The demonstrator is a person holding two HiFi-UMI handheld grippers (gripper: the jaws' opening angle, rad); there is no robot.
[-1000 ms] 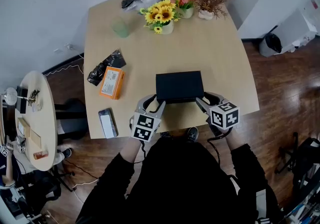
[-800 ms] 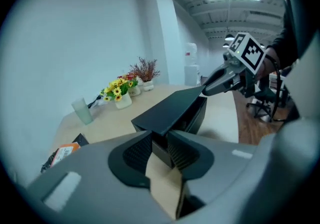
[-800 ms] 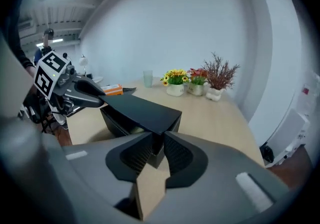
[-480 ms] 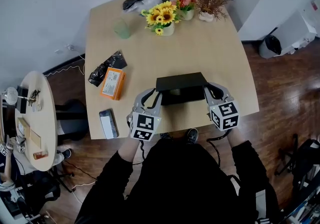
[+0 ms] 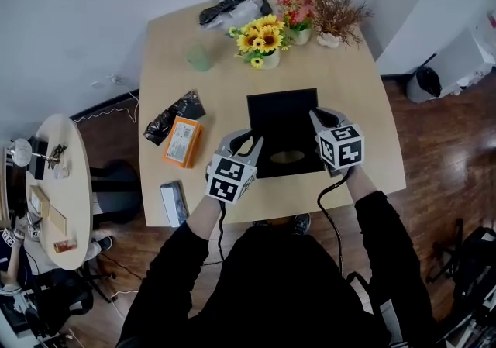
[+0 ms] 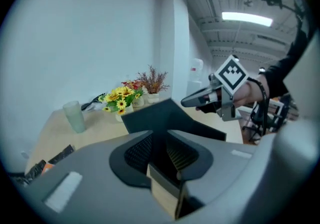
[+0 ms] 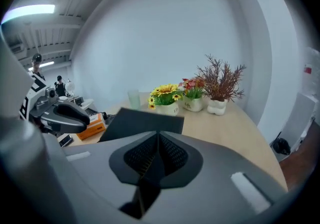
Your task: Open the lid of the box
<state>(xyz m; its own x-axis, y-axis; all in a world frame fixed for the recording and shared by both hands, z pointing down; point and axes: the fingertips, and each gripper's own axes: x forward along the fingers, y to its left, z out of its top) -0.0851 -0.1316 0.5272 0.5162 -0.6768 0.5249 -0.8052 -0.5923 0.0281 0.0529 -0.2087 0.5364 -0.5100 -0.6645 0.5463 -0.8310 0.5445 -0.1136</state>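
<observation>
A black box [image 5: 288, 167] sits near the front of the tan table [image 5: 353, 91], and its lid [image 5: 282, 112] is lifted. A small gold oval shows in the dark opening. My left gripper [image 5: 254, 143] is shut on the lid's left edge. In the left gripper view the lid [image 6: 161, 114] runs away from the left gripper [image 6: 159, 150], its tan inner edge pinched between the pads. My right gripper [image 5: 315, 116] is shut on the right edge. The right gripper view shows the right gripper [image 7: 157, 150] pinching the lid [image 7: 142, 120].
At the table's back stand a sunflower vase [image 5: 262, 36], pink flowers [image 5: 294, 12], a dried plant in a pot [image 5: 338, 17] and a green cup [image 5: 199, 56]. An orange pack [image 5: 182, 142], a black bag [image 5: 174, 114] and a grey device [image 5: 174, 203] lie left of the box. A small round table [image 5: 46, 184] stands further left.
Both grippers closed on the lid's sides and lifted it. The lid went from lying flat on the box to raised, exposing the inside.
</observation>
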